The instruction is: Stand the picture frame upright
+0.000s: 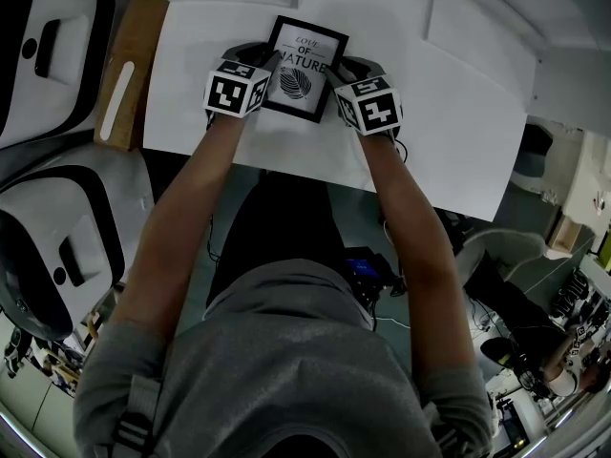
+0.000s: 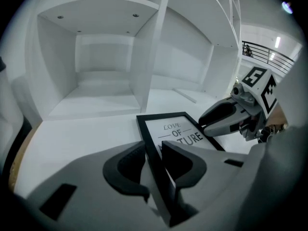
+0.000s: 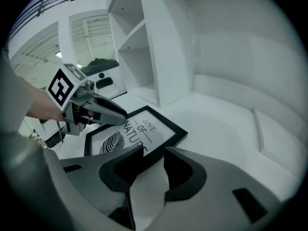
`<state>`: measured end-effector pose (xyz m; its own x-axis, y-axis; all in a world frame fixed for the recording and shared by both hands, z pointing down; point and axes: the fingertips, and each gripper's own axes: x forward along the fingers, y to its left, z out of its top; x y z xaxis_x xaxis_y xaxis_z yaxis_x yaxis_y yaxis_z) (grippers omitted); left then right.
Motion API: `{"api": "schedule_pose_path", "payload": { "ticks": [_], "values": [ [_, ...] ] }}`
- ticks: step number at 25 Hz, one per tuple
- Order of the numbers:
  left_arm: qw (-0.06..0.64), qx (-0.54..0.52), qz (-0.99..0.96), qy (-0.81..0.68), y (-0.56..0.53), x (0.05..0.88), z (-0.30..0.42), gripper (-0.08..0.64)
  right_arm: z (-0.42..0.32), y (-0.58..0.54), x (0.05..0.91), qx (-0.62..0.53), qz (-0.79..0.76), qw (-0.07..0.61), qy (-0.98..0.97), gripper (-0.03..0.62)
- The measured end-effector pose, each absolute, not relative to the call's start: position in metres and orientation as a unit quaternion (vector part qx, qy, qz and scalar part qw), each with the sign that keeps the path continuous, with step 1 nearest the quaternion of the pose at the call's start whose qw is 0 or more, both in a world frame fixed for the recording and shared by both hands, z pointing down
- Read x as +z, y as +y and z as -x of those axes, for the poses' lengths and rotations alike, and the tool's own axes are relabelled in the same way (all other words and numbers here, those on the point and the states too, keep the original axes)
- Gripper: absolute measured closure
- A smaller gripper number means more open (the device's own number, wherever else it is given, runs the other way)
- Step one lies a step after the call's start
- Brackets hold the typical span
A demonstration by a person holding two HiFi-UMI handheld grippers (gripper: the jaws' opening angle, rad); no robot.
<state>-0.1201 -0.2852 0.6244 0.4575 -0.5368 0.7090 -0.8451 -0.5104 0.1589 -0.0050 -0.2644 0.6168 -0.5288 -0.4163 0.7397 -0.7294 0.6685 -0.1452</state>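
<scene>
A black picture frame with a leaf and "LOVE OF NATURE" print lies face up on the white table. My left gripper is at the frame's left side. In the left gripper view the frame's left rail runs between the jaws of that gripper and fills the gap, with the fingers closed on it. My right gripper is at the frame's right side. In the right gripper view its jaws stand wide, one finger over the frame's edge and bare table in the gap.
A white shelf unit with open compartments stands behind the frame. A wooden board lies past the table's left edge, beside white-and-black machines. The table's front edge runs just below my wrists.
</scene>
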Motion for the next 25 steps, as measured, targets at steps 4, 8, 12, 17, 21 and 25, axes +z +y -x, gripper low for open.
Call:
{"api": "schedule_pose_path", "payload": {
  "ticks": [4, 8, 12, 17, 21, 25],
  "values": [
    [0.252, 0.311, -0.816, -0.418, -0.277, 0.624, 0.114, 0.448, -0.001, -0.261, 0.617, 0.221, -0.329, 0.358, -0.845, 0.448],
    [0.251, 0.315, -0.818, -0.411, -0.267, 0.625, 0.107, 0.449, -0.009, -0.253, 0.618, 0.223, -0.324, 0.361, -0.845, 0.449],
    [0.25, 0.32, -0.821, -0.401, -0.255, 0.624, 0.098, 0.448, -0.017, -0.241, 0.618, 0.233, -0.316, 0.365, -0.844, 0.449],
    [0.253, 0.323, -0.825, -0.389, -0.241, 0.625, 0.084, 0.448, -0.032, -0.229, 0.619, 0.236, -0.31, 0.371, -0.843, 0.449],
    [0.257, 0.321, -0.829, -0.378, -0.229, 0.625, 0.076, 0.447, -0.041, -0.22, 0.619, 0.245, -0.313, 0.364, -0.842, 0.449],
    [0.265, 0.319, -0.836, -0.361, -0.213, 0.624, 0.07, 0.445, -0.047, -0.205, 0.618, 0.25, -0.302, 0.366, -0.844, 0.449]
  ]
}}
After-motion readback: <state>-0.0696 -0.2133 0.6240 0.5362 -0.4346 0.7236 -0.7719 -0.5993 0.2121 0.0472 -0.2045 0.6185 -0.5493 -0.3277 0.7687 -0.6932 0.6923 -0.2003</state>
